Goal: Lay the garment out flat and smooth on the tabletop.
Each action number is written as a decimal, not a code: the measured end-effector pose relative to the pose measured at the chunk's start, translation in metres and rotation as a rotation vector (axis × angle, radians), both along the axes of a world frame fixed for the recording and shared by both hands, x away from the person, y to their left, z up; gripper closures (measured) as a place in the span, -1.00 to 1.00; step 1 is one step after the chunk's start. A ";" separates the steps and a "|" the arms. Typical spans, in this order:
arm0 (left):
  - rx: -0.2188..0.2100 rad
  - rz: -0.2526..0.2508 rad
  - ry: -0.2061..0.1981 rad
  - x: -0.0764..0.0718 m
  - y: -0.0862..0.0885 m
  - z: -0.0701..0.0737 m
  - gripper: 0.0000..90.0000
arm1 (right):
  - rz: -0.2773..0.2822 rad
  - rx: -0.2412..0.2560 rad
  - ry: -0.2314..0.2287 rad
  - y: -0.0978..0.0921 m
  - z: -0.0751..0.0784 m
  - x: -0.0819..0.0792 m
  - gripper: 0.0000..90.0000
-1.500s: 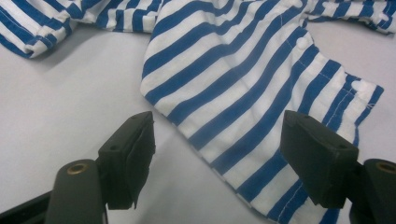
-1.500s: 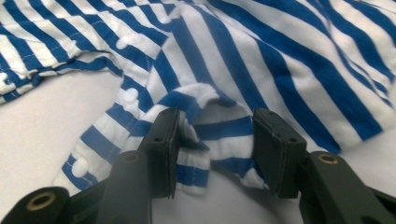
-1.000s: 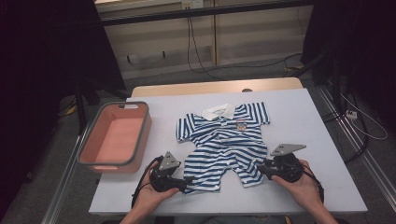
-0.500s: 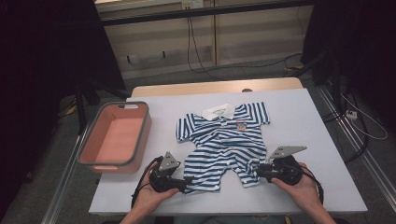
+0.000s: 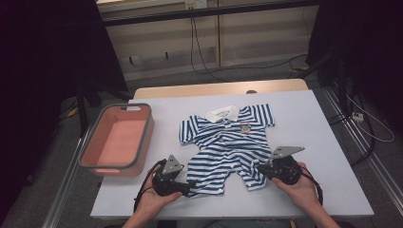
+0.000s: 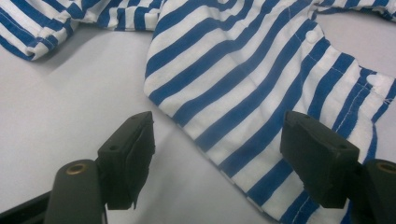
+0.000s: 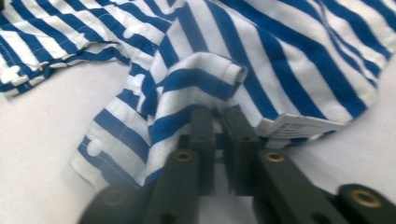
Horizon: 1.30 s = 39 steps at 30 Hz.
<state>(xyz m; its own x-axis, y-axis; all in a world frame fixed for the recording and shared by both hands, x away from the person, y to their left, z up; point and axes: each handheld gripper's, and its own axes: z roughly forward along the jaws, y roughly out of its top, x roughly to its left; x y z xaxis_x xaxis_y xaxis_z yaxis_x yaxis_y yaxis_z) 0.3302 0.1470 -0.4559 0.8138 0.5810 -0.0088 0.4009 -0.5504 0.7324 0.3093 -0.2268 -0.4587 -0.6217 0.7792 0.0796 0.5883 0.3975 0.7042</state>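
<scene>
Barely anything shifts from a second ago: the right gripper [image 5: 264, 170] creeps a touch inward along the romper's [image 5: 227, 145] leg hem, while the left gripper [image 5: 189, 184] holds its spot.

From the high view, the striped romper lies flat at the centre of the white table [image 5: 328, 142], collar toward the top of the frame, legs toward the person. Each hand comes in from the bottom edge, low and level, one gripper at each leg, which looks like the set-up for a fold or lift. A pink bin [image 5: 117, 140] waits at centre left, well apart from the cloth.

Left gripper view now: the jaws stand wide apart, released, straddling the hem of the romper [image 6: 243, 93], one over bare table, one over cloth. Nothing is pinched.

Right gripper view: the jaws are clenched on a bunched fold of the romper [image 7: 205, 79], fabric puckering up just above them, with a white label [image 7: 299, 125] just to the right.
</scene>
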 end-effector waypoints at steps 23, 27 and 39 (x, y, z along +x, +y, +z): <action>0.002 0.000 -0.002 0.002 0.001 0.002 -0.37 | -0.158 -0.017 0.027 -0.062 0.009 -0.048 0.84; -0.010 -0.016 -0.003 0.000 -0.001 0.005 -0.29 | -0.125 0.007 -0.024 -0.058 0.014 -0.048 0.53; 0.002 -0.141 0.028 -0.012 -0.030 0.008 0.15 | 0.041 -0.006 -0.053 -0.010 0.027 -0.036 0.45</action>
